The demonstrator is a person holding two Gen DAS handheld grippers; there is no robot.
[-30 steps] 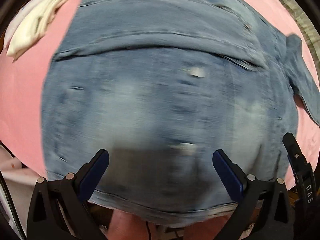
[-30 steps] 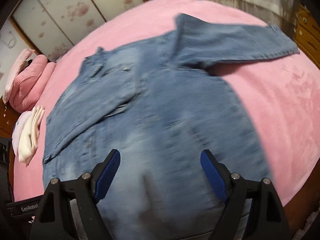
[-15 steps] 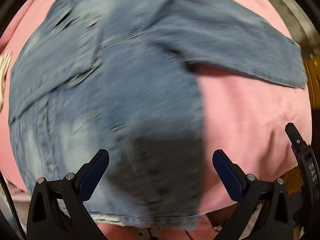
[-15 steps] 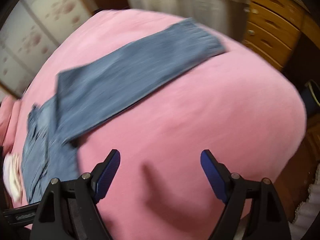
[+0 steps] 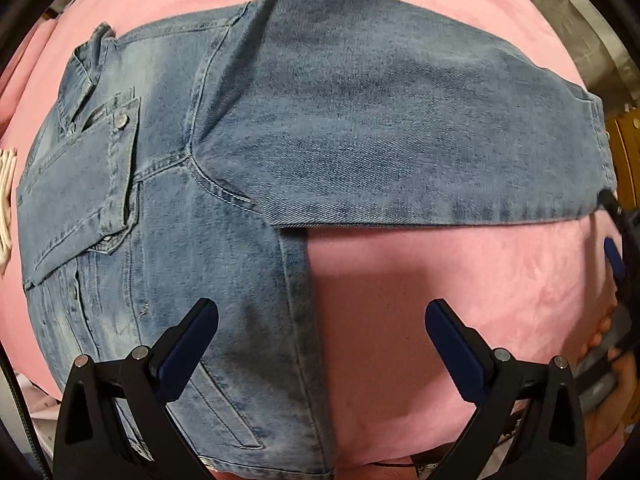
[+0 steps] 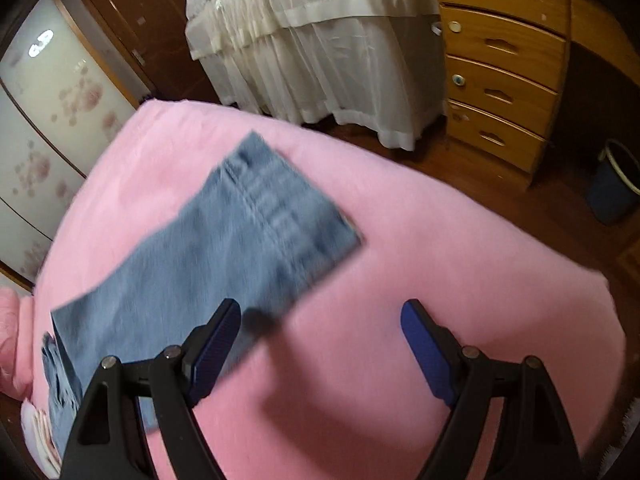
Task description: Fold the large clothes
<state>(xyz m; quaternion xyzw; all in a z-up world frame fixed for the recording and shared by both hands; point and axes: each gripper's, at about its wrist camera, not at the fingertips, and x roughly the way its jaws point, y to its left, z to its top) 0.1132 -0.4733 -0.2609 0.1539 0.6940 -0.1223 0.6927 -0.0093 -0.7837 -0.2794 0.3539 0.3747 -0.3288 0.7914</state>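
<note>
a denim jacket (image 5: 224, 208) lies flat on the pink bed cover (image 5: 460, 300), its body toward the cover's left side, one sleeve (image 6: 248, 240) stretched out across the middle with the cuff pointing at the far edge. the left gripper (image 5: 322, 340) hangs over the jacket's side seam, jaws wide apart and empty — one pad above denim, the other above bare cover. the right gripper (image 6: 320, 344) hovers near the sleeve's end, jaws also spread, nothing between them. beyond the far edge stand a wooden chest of drawers (image 6: 504, 64) and a white drape (image 6: 320, 40).
</note>
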